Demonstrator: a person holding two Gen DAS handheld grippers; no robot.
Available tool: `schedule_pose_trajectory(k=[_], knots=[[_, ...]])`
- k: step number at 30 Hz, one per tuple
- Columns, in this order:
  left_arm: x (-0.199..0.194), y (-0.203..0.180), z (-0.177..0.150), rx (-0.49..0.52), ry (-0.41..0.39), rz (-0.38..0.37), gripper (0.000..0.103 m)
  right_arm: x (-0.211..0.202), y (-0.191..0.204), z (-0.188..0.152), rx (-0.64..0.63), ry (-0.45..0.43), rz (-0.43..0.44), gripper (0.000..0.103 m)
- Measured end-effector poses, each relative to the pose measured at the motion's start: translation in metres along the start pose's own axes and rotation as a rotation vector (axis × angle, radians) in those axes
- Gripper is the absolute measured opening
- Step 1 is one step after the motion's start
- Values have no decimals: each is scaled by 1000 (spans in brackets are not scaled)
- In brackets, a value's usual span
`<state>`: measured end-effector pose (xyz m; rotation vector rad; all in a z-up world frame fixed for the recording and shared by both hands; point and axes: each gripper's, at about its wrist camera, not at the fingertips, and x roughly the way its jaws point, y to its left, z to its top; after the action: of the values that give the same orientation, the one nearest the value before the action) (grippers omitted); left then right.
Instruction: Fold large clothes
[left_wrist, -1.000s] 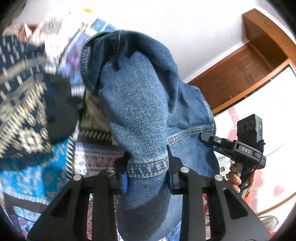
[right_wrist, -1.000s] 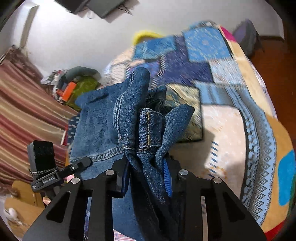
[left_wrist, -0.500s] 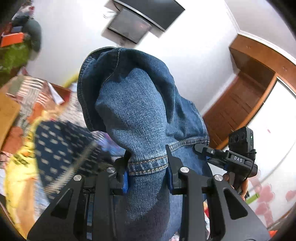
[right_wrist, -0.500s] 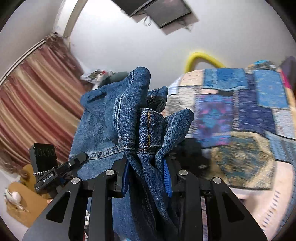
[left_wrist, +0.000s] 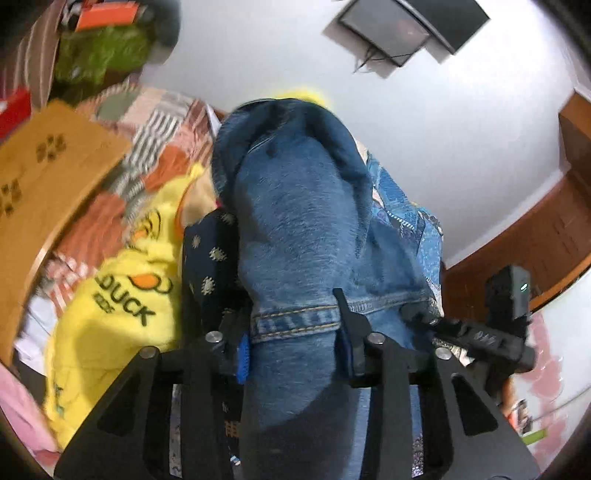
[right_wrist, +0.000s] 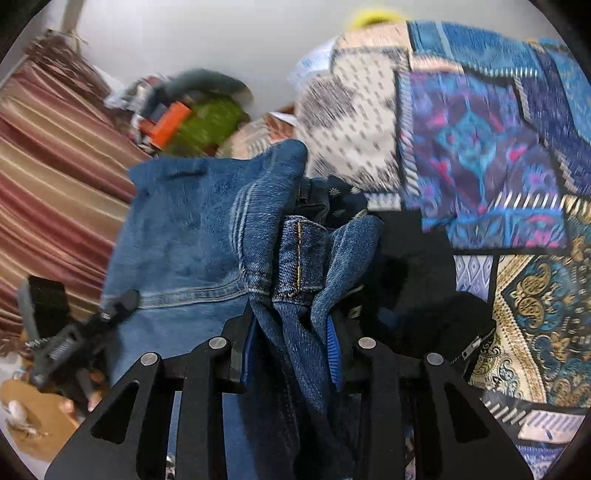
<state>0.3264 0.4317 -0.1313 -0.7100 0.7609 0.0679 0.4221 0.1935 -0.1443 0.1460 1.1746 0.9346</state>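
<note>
A pair of blue denim jeans (left_wrist: 295, 229) is held up between both grippers. My left gripper (left_wrist: 293, 343) is shut on a stitched hem of the jeans, and the denim rises and drapes forward over it. My right gripper (right_wrist: 291, 347) is shut on a bunched hem of the same jeans (right_wrist: 207, 229). The right gripper (left_wrist: 495, 332) shows at the right edge of the left wrist view, and the left gripper (right_wrist: 66, 332) at the lower left of the right wrist view. The rest of the jeans hangs below, hidden.
A bed with a blue patchwork quilt (right_wrist: 498, 147) lies ahead and right. A yellow "DUCK" garment (left_wrist: 122, 306) and a dark patterned cloth (left_wrist: 210, 258) lie on it. A wooden board (left_wrist: 44, 177), a clothes pile (right_wrist: 195, 114), striped curtains (right_wrist: 48, 155) and a wooden door (left_wrist: 546, 236) surround.
Both grippers have swung with the jeans still gripped; the views first tipped up toward the wall, then back down toward the bed. The bed's head, the yellow garment and the clothes pile now show.
</note>
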Motion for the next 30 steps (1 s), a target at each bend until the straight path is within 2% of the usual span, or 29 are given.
schedule_pose_trajectory(k=[2, 3, 5, 11, 15, 18, 22, 30], knots=[[2, 6, 0, -16, 5, -39, 40, -2, 0, -2, -23, -19, -23, 33], [0, 4, 0, -11, 4, -33, 40, -4, 1, -2, -35, -23, -31, 33], [-4, -5, 0, 13, 7, 2, 40, -14, 7, -4, -52, -17, -43, 38], [-32, -35, -12, 76, -39, 117, 42, -46, 26, -17, -92, -29, -145, 39], [-68, -52, -20, 90, -89, 105, 42, -81, 47, -26, -160, -125, -199, 40], [-96, -68, -27, 123, -135, 96, 42, -122, 70, -36, -196, -207, -173, 40], [-144, -110, -47, 233, -231, 117, 42, -174, 98, -57, -251, -321, -141, 40], [-248, -201, -126, 453, -508, 127, 42, -280, 159, -142, -420, -611, -83, 41]])
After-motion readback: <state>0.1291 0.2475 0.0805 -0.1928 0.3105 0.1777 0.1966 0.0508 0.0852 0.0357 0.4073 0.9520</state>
